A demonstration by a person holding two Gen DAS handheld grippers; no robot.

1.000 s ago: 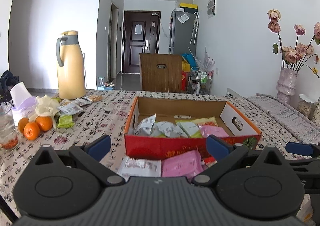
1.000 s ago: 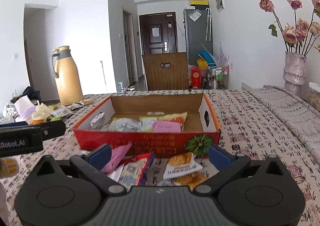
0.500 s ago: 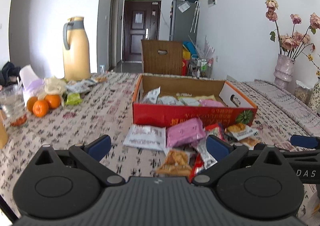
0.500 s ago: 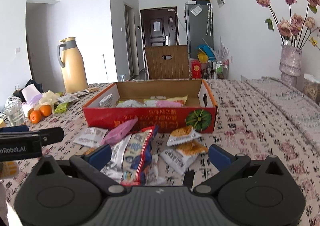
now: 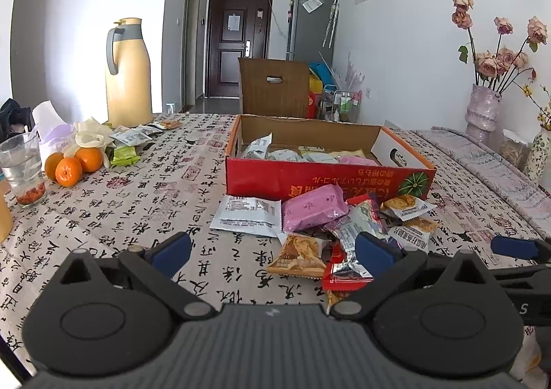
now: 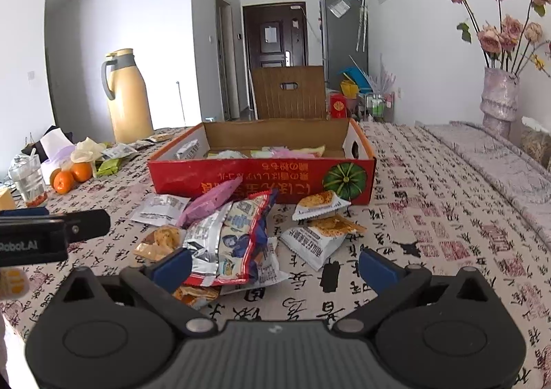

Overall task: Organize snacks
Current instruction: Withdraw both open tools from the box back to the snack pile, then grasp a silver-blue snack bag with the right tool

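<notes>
Right now both of my claws hang low over the table (image 5: pixel 144 210), fingers spread wide and holding nothing. Between the tips of my left gripper (image 5: pixel 272 249) lies bare patterned cloth and the near edge of a heap of snack packets (image 5: pixel 330 227): a white packet (image 5: pixel 246 213), a pink packet (image 5: pixel 311 206), and an orange-printed packet (image 5: pixel 298 254) nearest my right finger. My right gripper (image 6: pixel 273 268) sits beside that same heap, a large red-edged foil bag (image 6: pixel 234 237) lying just ahead of its left finger and two white packets (image 6: pixel 318 234) a little farther out. Beyond the heap stands the red cardboard box (image 6: pixel 261 179), open at the top, with several packets already inside. Off to the left are three oranges (image 5: pixel 74 163), a glass (image 5: pixel 22 168) and a yellow thermos (image 5: pixel 128 74).
</notes>
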